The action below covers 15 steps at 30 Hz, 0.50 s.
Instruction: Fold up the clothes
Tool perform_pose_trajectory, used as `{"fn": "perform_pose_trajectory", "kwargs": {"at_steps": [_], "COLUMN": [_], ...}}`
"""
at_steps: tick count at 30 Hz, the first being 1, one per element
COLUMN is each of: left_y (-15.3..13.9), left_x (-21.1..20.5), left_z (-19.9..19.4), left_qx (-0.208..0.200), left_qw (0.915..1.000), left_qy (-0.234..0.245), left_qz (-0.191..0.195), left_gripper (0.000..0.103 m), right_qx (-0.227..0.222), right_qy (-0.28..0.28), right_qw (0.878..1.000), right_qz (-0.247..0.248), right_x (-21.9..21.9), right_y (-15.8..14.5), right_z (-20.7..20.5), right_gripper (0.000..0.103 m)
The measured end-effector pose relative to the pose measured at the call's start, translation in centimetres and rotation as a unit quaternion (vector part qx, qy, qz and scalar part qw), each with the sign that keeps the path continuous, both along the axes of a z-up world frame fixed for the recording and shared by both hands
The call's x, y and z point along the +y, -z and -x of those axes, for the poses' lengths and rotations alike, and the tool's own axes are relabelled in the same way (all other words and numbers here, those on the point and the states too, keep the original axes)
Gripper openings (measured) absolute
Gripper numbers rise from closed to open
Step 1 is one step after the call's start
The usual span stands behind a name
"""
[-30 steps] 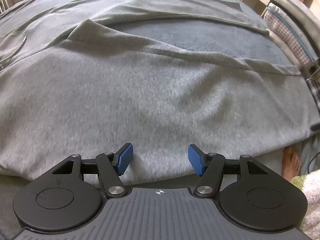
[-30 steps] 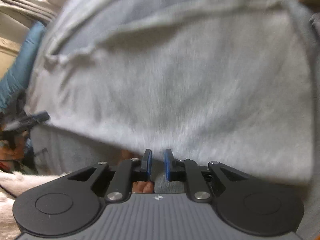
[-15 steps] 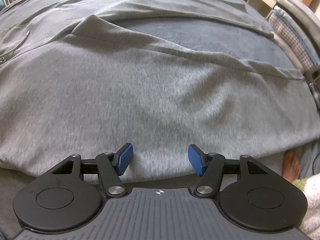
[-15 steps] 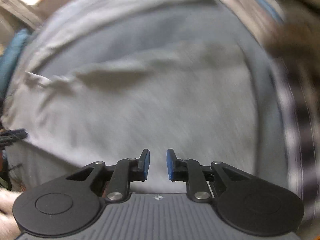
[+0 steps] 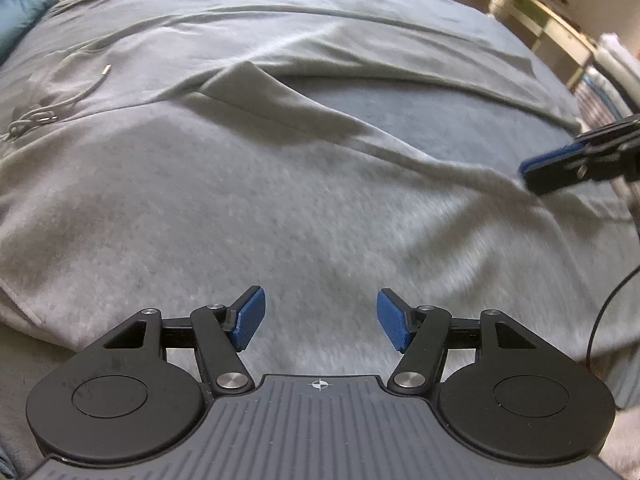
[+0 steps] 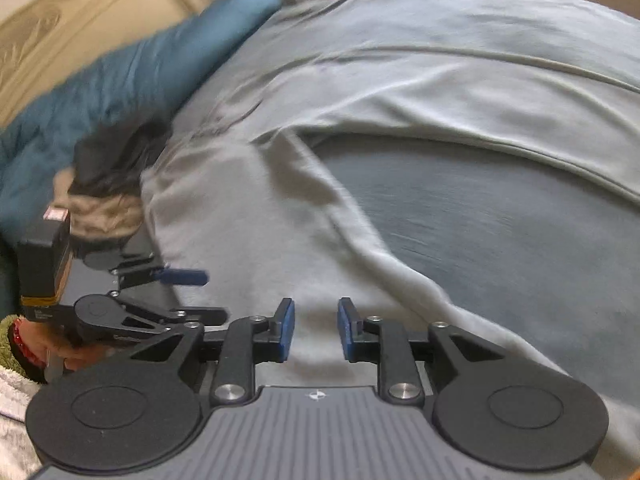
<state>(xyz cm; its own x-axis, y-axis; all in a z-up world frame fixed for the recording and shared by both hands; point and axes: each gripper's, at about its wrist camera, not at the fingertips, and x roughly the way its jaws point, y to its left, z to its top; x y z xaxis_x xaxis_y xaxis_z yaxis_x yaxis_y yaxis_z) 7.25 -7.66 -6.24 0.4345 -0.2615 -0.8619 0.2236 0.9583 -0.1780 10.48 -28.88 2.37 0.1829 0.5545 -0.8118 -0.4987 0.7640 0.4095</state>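
Observation:
A light grey hooded sweatshirt [image 5: 280,208] lies spread on a bed, its drawstring [image 5: 48,108] at the left and a sleeve [image 5: 360,40] stretched across the back. My left gripper [image 5: 320,320] hovers over the near hem, open, with nothing between its blue pads. In the right wrist view the right gripper [image 6: 316,330] hangs over the sweatshirt [image 6: 248,240] near its side edge. Its jaws are opening and hold no cloth. Each gripper shows in the other's view: the right gripper [image 5: 548,170] at the far right, the left gripper [image 6: 208,296] at the left.
A darker grey-blue blanket [image 6: 480,220] covers the bed under the sweatshirt. Teal bedding [image 6: 120,80] lies along the bed's head. A wooden shelf [image 5: 552,28] and stacked fabrics [image 5: 612,64] stand at the right. A black cable [image 5: 608,300] hangs by the bed's edge.
The right gripper has swept fast across the sweatshirt, rolled, and widened its jaws; it now shows at the right edge of the left view. The left gripper shifted slightly and stayed open.

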Motion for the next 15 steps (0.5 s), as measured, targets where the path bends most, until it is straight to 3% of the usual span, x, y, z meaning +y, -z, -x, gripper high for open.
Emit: {"fn": "perform_pose_trajectory", "kwargs": {"at_steps": [3, 7, 11, 13, 15], "left_y": [0.3, 0.4, 2.0, 2.4, 2.4], "left_x": [0.6, 1.7, 2.9, 3.3, 3.1], "left_z": [-0.6, -1.1, -2.3, -2.3, -2.3], "left_qx": [-0.010, -0.042, -0.021, -0.023, -0.026], "left_qw": [0.9996, 0.9972, 0.9963, 0.9963, 0.9968], "left_qy": [-0.027, -0.057, -0.079, -0.080, -0.073], "left_qz": [-0.004, -0.026, -0.029, -0.021, -0.019], "left_gripper": [0.062, 0.063, 0.066, 0.069, 0.078], "right_qx": [-0.003, -0.021, 0.007, 0.021, 0.023], "right_qy": [-0.026, -0.007, 0.023, 0.033, 0.040], "right_qw": [0.999, 0.999, 0.999, 0.996, 0.996], "right_qz": [0.020, 0.029, 0.043, 0.074, 0.072], "right_x": [2.4, 3.1, 3.1, 3.2, 3.0], "right_y": [0.5, 2.0, 4.9, 6.6, 7.1], "right_z": [-0.6, -0.4, -0.3, -0.1, 0.1], "right_gripper": [0.030, 0.030, 0.030, 0.030, 0.030]}}
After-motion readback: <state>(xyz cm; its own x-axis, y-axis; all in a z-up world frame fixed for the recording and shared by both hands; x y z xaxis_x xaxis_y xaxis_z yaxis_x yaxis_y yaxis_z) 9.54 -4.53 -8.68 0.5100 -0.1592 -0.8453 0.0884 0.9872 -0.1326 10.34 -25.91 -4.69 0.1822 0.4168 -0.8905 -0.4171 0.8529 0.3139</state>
